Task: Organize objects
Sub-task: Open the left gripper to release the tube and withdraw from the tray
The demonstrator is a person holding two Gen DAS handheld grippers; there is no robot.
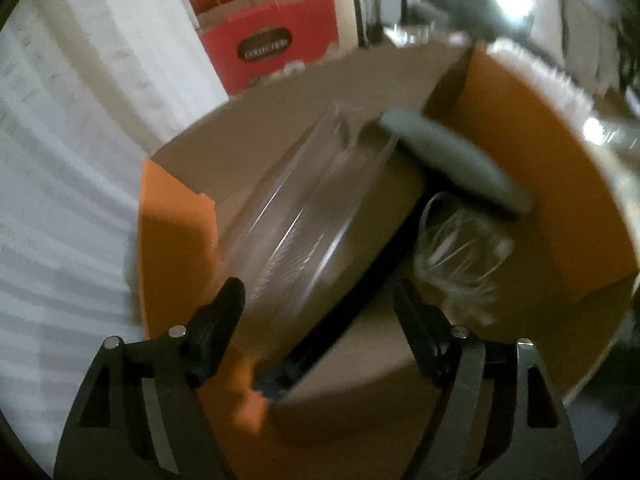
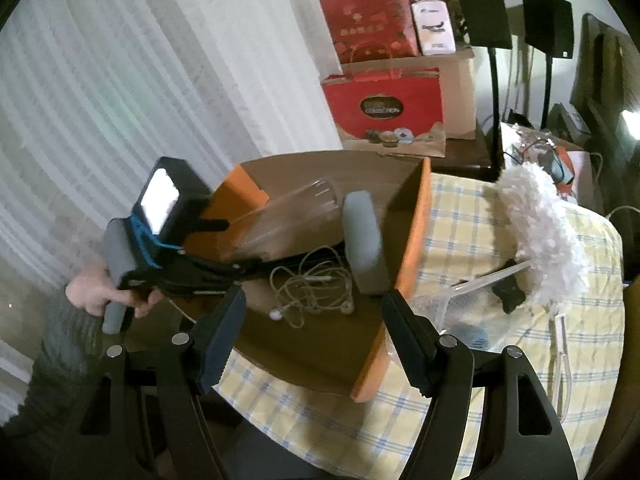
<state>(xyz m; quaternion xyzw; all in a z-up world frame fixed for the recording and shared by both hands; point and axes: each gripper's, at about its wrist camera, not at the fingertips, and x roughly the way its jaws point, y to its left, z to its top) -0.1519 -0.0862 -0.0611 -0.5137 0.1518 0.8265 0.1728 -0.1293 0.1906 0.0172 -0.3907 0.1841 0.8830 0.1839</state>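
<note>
while hovering over the orange cardboard box (image 2: 414, 232), reaching in with left claw (image 1: 316, 308), fingers spread wide, pinching nothing. sitting inside the box: clear plastic container (image 1: 304, 208) lying tilted against the far wall, grey padded handle (image 1: 456, 156) leaning against the orange side wall, tangled earphone cable (image 2: 312, 284) lying on the box floor beside the handle, dark flat item (image 1: 348, 304) lying under the container, too blurred to identify. hanging back at the near edge of the box with right claw (image 2: 314, 340), also spread, holding nothing. showing in the right wrist view: left hand (image 2: 100, 292) gripping the left tool. resting on the checked-cloth surface (image 2: 472, 232), the box. lying on the cloth right of the box: white fluffy duster (image 2: 548, 240), clear plastic piece (image 2: 480, 284). standing behind, on a dark side table: red gift bags (image 2: 384, 104).
</note>
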